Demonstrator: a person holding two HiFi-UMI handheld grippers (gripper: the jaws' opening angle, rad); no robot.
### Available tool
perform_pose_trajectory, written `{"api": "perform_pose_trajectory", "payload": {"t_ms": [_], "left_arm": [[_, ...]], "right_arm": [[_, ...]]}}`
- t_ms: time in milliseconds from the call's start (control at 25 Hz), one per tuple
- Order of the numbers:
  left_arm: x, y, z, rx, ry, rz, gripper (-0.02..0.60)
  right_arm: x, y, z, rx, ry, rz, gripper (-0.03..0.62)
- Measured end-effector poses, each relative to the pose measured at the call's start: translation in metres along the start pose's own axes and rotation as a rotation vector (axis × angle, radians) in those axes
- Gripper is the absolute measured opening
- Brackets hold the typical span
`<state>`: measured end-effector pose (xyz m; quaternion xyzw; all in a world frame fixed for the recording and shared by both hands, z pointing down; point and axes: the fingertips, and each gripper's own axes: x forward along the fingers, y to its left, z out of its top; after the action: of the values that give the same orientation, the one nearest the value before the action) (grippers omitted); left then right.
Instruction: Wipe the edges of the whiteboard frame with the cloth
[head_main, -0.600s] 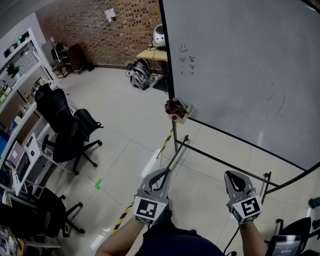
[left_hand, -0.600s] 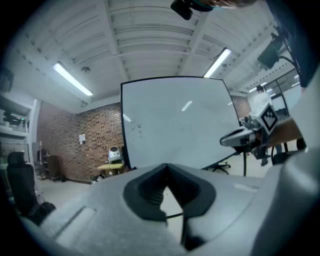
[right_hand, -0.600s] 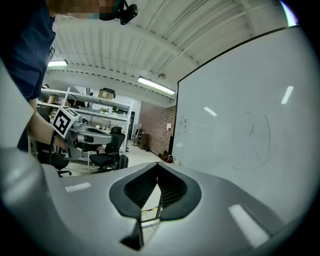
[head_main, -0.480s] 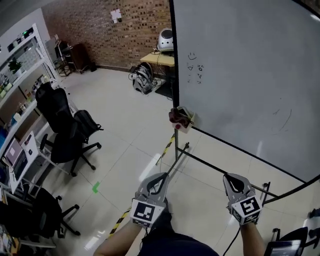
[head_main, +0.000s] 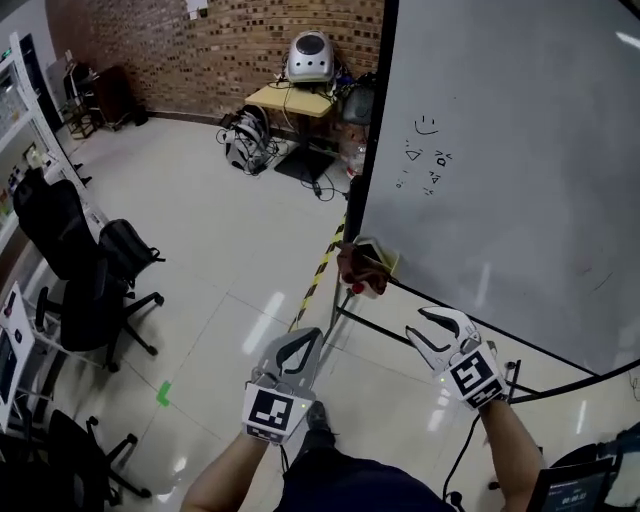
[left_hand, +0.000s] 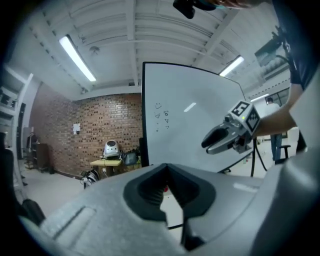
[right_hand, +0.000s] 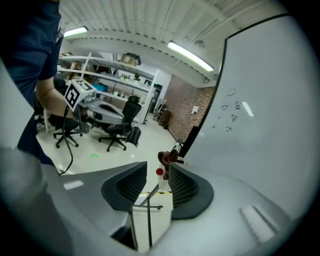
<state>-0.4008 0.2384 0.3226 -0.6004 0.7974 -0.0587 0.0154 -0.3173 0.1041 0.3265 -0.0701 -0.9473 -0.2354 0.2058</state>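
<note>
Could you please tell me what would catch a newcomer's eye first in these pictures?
The large white whiteboard with a black frame fills the right of the head view, with small doodles near its upper left. A reddish-brown cloth sits bunched at its lower left corner. In the foreground, the left gripper is shut and the right gripper is open toward the cloth; neither holds anything.

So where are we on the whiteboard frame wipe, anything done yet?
Done: nothing that shows. The cloth lies bunched at the lower left corner of the whiteboard frame, and no gripper touches it. In hand: the right gripper is open and empty, aimed toward the cloth; the left gripper is shut on nothing. Left: grab the cloth, then wipe all the frame edges.
</note>
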Motion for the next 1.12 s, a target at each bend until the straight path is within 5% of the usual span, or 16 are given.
{"api": "perform_pose_trajectory", "payload": {"t_ms": [240, 440, 600, 800, 1120], "left_arm": [[0.02, 0.055, -0.026, -0.073, 0.03, -0.034, 0.003], [0.003, 0.056, -0.042, -0.145, 0.08, 0.05, 0.003], [-0.003, 0.063, -0.038, -0.153, 0.082, 0.116, 0.003], [0.01, 0.06, -0.035, -0.11, 0.083, 0.1, 0.003], [0.027, 0.063, -0.044, -0.126, 0.095, 0.113, 0.003]], "right_arm": [[0.095, -0.011, -0.008, -0.138, 0.164, 0.089, 0.201], [0.117, -0.01, -0.034, -0.195, 0.232, 0.163, 0.202], [0.128, -0.012, -0.046, -0.235, 0.251, 0.232, 0.209], [0.141, -0.014, -0.064, -0.301, 0.295, 0.285, 0.256], [0.164, -0.016, -0.079, -0.331, 0.346, 0.309, 0.203]]}}
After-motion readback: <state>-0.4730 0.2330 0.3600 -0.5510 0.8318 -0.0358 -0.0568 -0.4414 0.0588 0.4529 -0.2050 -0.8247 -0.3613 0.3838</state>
